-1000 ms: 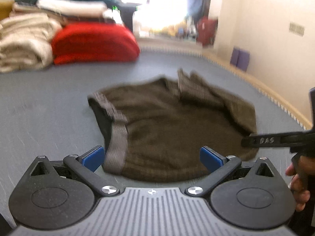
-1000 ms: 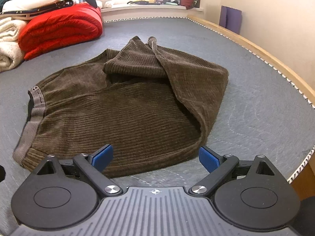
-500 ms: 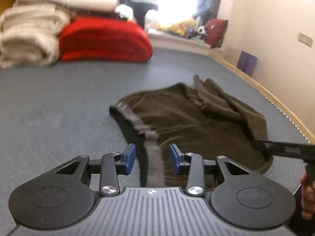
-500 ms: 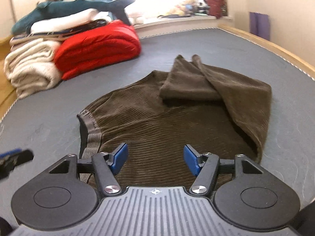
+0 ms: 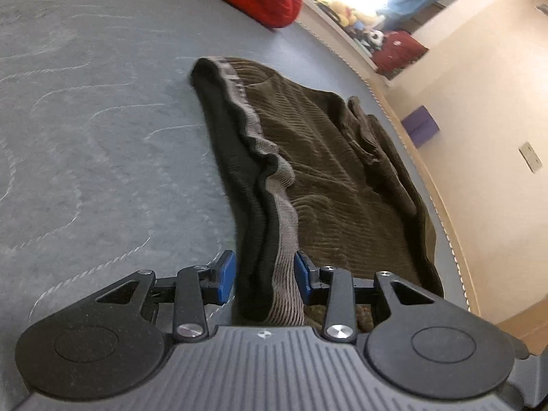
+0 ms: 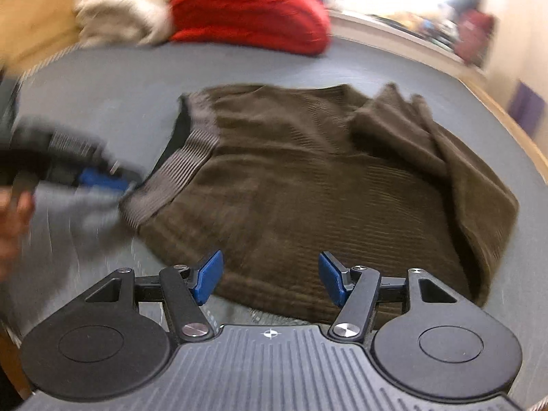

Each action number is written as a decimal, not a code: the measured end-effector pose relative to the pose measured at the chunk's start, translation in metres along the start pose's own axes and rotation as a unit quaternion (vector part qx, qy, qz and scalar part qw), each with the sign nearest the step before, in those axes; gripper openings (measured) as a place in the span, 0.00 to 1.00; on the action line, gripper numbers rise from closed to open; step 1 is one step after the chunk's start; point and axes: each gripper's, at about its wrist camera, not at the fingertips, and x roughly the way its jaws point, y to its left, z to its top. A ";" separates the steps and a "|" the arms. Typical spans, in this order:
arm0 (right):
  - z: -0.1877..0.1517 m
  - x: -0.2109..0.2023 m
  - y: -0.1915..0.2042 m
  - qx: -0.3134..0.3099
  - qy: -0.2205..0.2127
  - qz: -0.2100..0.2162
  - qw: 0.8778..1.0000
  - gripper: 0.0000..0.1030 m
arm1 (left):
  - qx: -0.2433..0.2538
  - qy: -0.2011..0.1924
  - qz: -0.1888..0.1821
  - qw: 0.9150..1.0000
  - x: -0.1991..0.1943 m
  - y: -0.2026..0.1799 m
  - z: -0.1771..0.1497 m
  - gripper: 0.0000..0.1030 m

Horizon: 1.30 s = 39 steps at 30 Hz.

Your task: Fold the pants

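A wide stretch of bare grey mattress [image 5: 85, 144] was seen to the left of the pants [image 5: 328, 171], with nothing lying on it. At the far end, passage was blocked by a red blanket [image 6: 250, 17] and a cream blanket [image 6: 123, 3], set side by side. Along the right side, only a narrow strip of mattress was left between the pants and the wooden edge [image 5: 441, 205], with the wall [image 5: 486, 109] close behind it. The left gripper [image 6: 102, 179] and a hand [image 6: 13, 219] were crowded in beside the waistband corner [image 6: 178, 174].
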 end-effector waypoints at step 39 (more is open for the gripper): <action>0.050 -0.025 0.191 -0.199 -0.064 0.199 0.957 0.00 | -0.061 -0.122 0.108 0.985 -0.189 0.066 0.072 0.00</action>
